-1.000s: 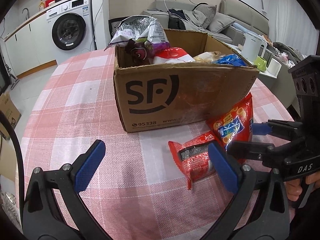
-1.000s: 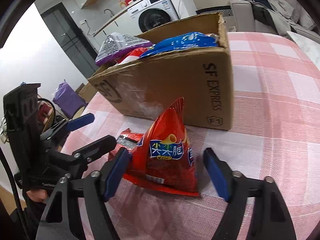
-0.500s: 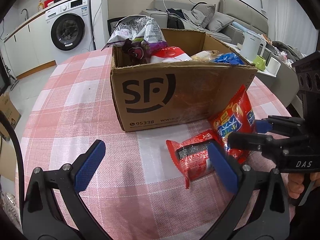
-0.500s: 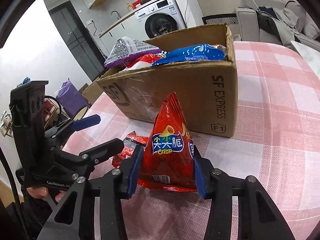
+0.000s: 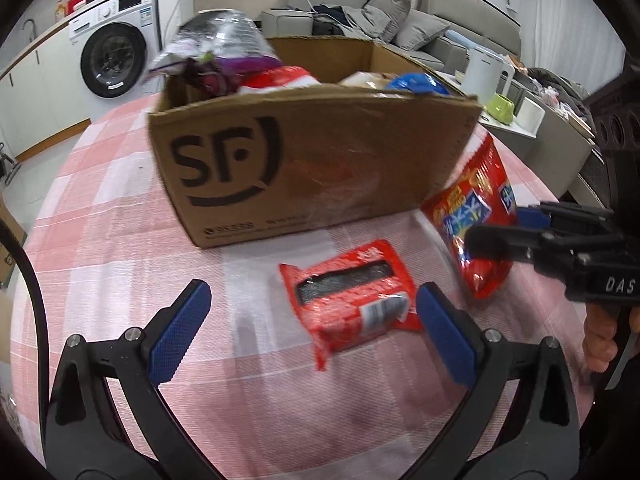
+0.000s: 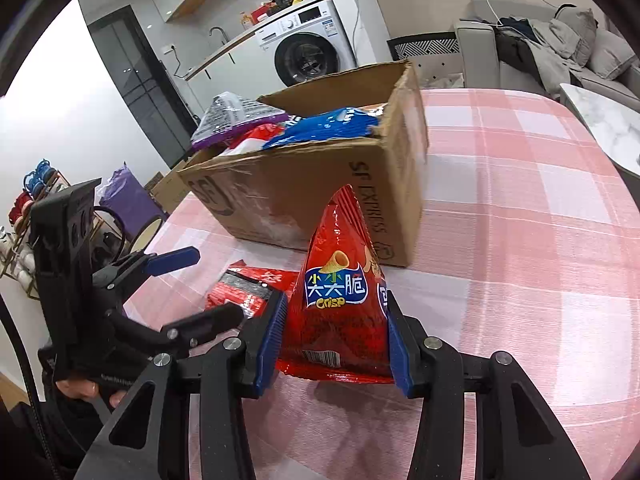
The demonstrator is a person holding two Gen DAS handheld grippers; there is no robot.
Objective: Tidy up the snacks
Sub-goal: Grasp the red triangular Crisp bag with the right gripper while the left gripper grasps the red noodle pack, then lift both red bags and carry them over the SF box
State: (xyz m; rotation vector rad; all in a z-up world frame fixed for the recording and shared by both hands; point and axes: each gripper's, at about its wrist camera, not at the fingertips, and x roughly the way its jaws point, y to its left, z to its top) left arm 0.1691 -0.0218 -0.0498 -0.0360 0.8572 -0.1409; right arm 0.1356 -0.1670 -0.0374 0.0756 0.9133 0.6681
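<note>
A cardboard box (image 5: 316,160) (image 6: 320,192) full of snack bags stands on the pink checked tablecloth (image 5: 120,240). In front of it, my right gripper (image 6: 334,340) (image 5: 496,232) is shut on a red crisp bag (image 6: 340,304) (image 5: 476,216), its blue pads pressing both sides. A flat red snack packet (image 5: 352,292) (image 6: 244,288) lies on the cloth beside that bag. My left gripper (image 5: 312,328) (image 6: 192,284) stands open, its fingers wide on either side of the flat packet without touching it.
Inside the box lie a purple-and-silver bag (image 5: 224,48), a red-and-white one (image 5: 280,76) and a blue bag (image 6: 324,124). A washing machine (image 5: 116,56), a grey sofa (image 5: 400,20) and a side table with a white kettle (image 5: 484,68) stand beyond the table.
My right gripper closed on the red crisp bag and raised it slightly. My left gripper moved forward and down until the flat red packet sits between its open fingers.
</note>
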